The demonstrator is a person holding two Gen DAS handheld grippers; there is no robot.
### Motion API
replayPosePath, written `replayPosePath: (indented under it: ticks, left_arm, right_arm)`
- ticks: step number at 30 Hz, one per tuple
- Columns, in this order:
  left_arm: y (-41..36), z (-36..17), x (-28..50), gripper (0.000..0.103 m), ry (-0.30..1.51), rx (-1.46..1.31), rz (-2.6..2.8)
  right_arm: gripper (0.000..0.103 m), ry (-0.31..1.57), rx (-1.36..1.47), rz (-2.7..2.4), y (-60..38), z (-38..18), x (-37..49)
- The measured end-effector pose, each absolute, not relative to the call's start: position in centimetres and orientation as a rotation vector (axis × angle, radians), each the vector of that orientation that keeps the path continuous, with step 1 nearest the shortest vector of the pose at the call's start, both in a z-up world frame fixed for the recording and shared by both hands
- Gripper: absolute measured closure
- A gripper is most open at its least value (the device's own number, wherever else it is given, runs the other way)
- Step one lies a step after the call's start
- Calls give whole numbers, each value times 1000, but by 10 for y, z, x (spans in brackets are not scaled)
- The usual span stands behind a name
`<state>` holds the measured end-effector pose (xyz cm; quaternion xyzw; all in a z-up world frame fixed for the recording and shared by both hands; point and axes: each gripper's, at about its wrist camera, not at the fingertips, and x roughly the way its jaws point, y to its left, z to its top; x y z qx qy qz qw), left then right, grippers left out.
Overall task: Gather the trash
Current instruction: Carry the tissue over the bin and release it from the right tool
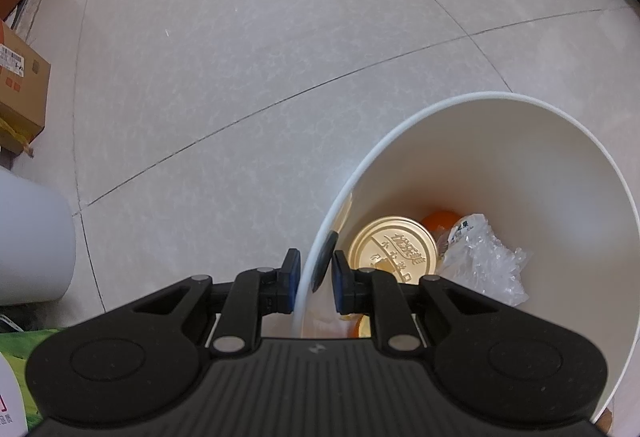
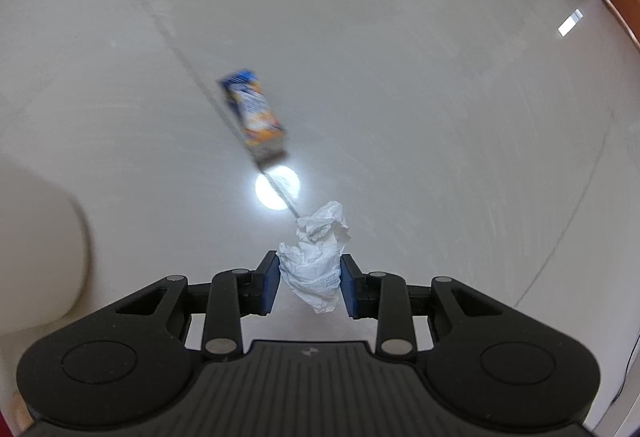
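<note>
Left gripper point(image 1: 316, 277) is clamped on the rim of the white trash bin point(image 1: 520, 165) at lower right of its frame, one pad outside the wall, one inside; the bin holds a gold-lidded can point(image 1: 394, 251), an orange point(image 1: 440, 219) and a crumpled clear plastic wrapper point(image 1: 484, 257). Right gripper point(image 2: 309, 283) pinches a crumpled white tissue point(image 2: 316, 261) at lower centre, above pale floor tile point(image 2: 440, 117); a blue-and-orange carton point(image 2: 254, 115), blurred, lies on the floor at centre left.

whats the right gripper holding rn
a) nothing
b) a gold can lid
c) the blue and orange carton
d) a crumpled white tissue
d: in the right wrist view the right gripper has its pads pressed on the crumpled white tissue, while the blue and orange carton lies on the floor beyond.
</note>
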<state>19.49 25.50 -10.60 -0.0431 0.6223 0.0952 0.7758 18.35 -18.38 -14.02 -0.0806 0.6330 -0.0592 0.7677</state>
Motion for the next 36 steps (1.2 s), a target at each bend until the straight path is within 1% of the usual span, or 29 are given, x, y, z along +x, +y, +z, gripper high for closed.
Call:
replayPosePath:
  ticks: [8,13,20,27,28,30,31,32,33,36]
  left_arm:
    - [256,-105,195,88,1349,-91,204]
    - [255,-105,196,88,1351,-93,205]
    - [253,-105,196,88,1349,-84,208]
    - [252,-106,196,88,1349,-85,208]
    - [252,-106,196,88,1349,-84,207]
    - [253,-106,196,88,1350,-87,208]
    - [253,-106,196,88,1351,-89,208]
    - [253,-106,197,88,1351,-92,209]
    - [253,-106,196,88,1351,-92,209]
    - [253,-106,196,88,1349,-88,209]
  right_arm:
    - [66,1331,-263,144,-93,-66,181]
    - [66,1289,-270,332,-31,-31,175]
    - [66,1282,-314,534,47,-24,167]
    - [65,1299,-321,668,102,-42,160]
    - [63,1301,-325,688,108,-43,156]
    - [51,1309,-320,721,117,-43,151]
    - [36,1307,-316,733,120,-44,149]
    - [25,1296,-314,736,121,-44,148]
    - [22,1281,-317,738,121,-43,147]
    - [21,1269,-316,738,118,-43,147]
